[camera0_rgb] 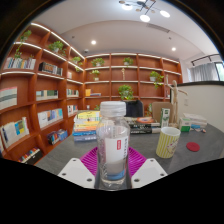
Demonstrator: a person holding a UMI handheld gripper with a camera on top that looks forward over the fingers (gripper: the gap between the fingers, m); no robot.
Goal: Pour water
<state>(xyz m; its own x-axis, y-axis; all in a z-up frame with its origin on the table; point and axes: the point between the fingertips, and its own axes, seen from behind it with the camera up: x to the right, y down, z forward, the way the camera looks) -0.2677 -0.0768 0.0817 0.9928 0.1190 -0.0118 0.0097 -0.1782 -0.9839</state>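
Gripper view shows a clear water bottle [113,148] with a red-and-white label standing upright between the two fingers, close in front of the camera. The gripper [112,161] has its pink pads [93,160] set at either side of the bottle's lower half, and they look to be touching it, but whether both truly press on it cannot be told, since the bottle may simply be resting on the grey table [190,162].

Just to the right of the bottle and a little beyond it stands a pale yellow-green cup [169,141], the likely place for the water. Past the cup lies a small red disc [193,147] on the table. Behind the bottle sits a stack of books [89,124], and wooden shelves [40,85] with plants run around the room.

The main risk, as I judge it, is a weak hold: a smooth, thin-walled bottle could slip or twist as it tips, or buckle if squeezed hard. The cup is light and narrow, so a nudge from the bottle's neck could topple it, and a fast tilt could send water onto the table.
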